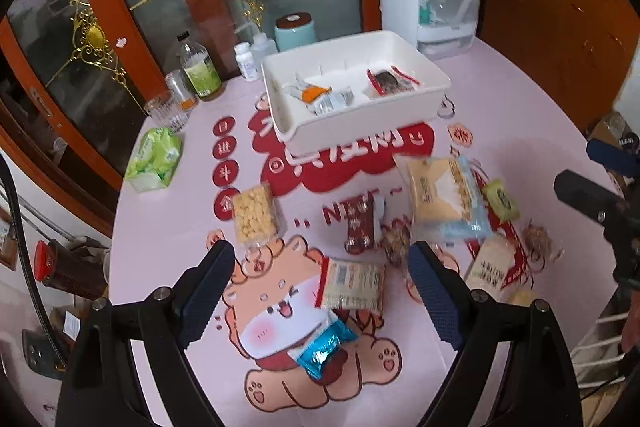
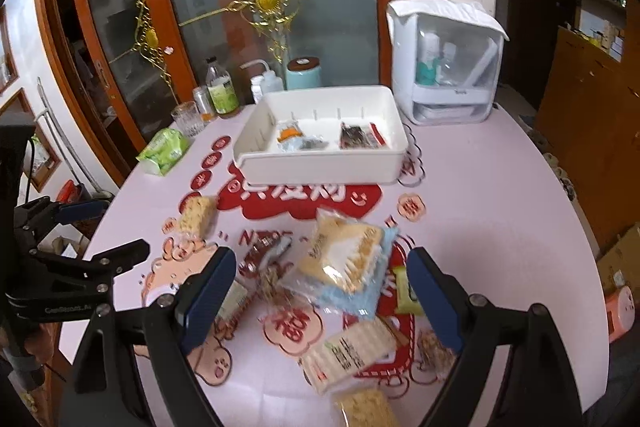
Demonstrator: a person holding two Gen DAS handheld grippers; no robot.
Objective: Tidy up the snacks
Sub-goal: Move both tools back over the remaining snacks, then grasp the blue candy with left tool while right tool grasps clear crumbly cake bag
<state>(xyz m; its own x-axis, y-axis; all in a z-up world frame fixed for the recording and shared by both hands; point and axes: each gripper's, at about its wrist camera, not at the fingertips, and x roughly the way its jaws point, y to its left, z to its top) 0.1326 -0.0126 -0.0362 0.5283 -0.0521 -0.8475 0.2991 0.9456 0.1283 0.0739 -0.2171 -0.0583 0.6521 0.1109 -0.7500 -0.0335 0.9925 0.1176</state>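
Note:
A white bin (image 1: 340, 133) (image 2: 320, 167) stands at the back of the pink table, holding an orange-and-clear packet (image 1: 316, 95) and a dark red packet (image 1: 390, 81). Several snacks lie loose in front of it: a yellow puffed-snack pack (image 1: 252, 215), a dark red packet (image 1: 362, 223), a large cream-and-blue bag (image 1: 444, 199) (image 2: 344, 259), a cream packet (image 1: 352, 285) and a blue packet (image 1: 326, 351). My left gripper (image 1: 322, 251) hangs open above the cream packet, holding nothing. Over the large bag my right gripper (image 2: 322, 259) is open and empty too.
A green tissue pack (image 1: 154, 159), a glass (image 1: 166, 111), bottles (image 1: 200, 71) and a teal canister (image 1: 295, 31) line the back left. A white appliance (image 2: 444, 63) stands behind the bin on the right. The table's curved edge runs close at left and right.

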